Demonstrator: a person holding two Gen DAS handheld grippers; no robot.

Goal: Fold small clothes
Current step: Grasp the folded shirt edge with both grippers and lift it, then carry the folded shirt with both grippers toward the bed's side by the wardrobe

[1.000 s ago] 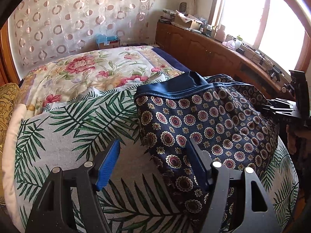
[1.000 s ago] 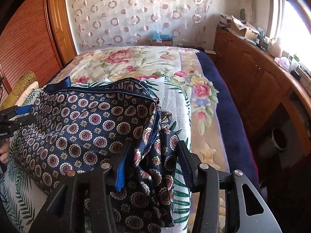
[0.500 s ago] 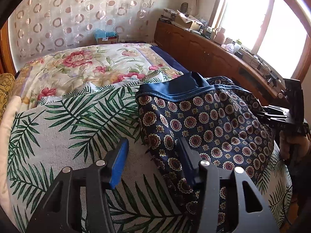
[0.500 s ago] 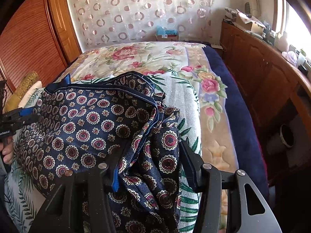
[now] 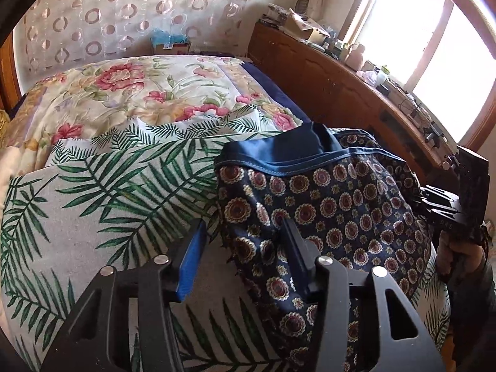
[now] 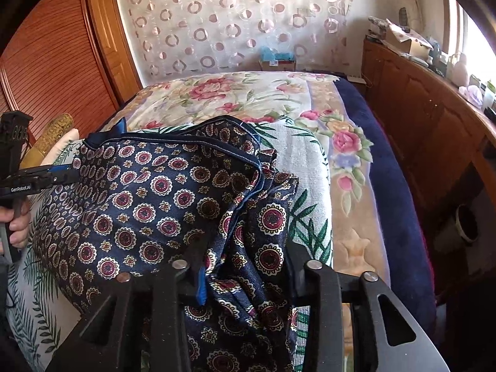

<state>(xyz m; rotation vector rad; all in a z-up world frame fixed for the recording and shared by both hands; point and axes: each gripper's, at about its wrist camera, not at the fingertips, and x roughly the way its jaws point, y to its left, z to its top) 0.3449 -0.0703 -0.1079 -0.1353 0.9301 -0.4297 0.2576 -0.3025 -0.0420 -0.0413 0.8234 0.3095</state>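
While lying on palm-print bedspread [image 5: 93, 204], navy patterned shorts [image 5: 341, 210] sit between closing jaws of left gripper [image 5: 241, 238]; bunched hem between closing right gripper [image 6: 245, 260], pads not visibly pressing. Wardrobe [image 6: 46, 62] only in right view.

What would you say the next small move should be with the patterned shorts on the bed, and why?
Probably finish both pinches before lifting. The left gripper is closing over the navy patterned shorts' left edge, its blue pad still clear of the cloth; the right gripper is closing around a bunched fold at the other side.
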